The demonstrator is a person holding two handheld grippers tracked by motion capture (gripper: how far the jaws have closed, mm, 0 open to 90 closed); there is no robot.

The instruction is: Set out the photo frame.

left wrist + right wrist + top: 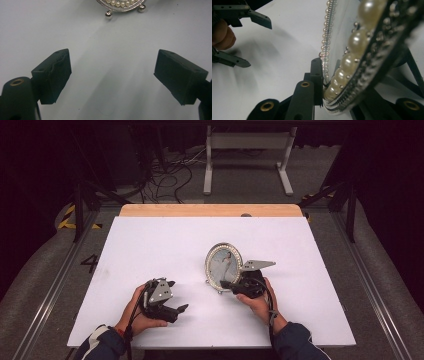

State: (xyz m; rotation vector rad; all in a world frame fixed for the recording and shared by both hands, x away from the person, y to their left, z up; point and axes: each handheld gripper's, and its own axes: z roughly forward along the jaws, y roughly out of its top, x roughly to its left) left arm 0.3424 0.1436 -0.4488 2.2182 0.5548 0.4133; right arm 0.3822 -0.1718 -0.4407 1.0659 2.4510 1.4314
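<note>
An oval picture frame [223,265] with a pearl-and-silver rim stands upright on small ball feet near the middle of the white tabletop [150,245]. My right gripper [227,285] is shut on its lower right edge; in the right gripper view one black pad [315,70] presses the glass side of the pearl rim [352,62], while the other jaw is hidden behind the frame. To the left, my left gripper [179,295] rests low over the table, open, with nothing between its pads [53,75]. The frame's bottom rim and feet [120,3] lie ahead of it.
The white board ends in a wooden strip [210,210] at the back. Beyond it on the floor are a white stand [247,142] and loose cables [167,175]. The left gripper [259,45] and the hand holding it appear at the left of the right gripper view.
</note>
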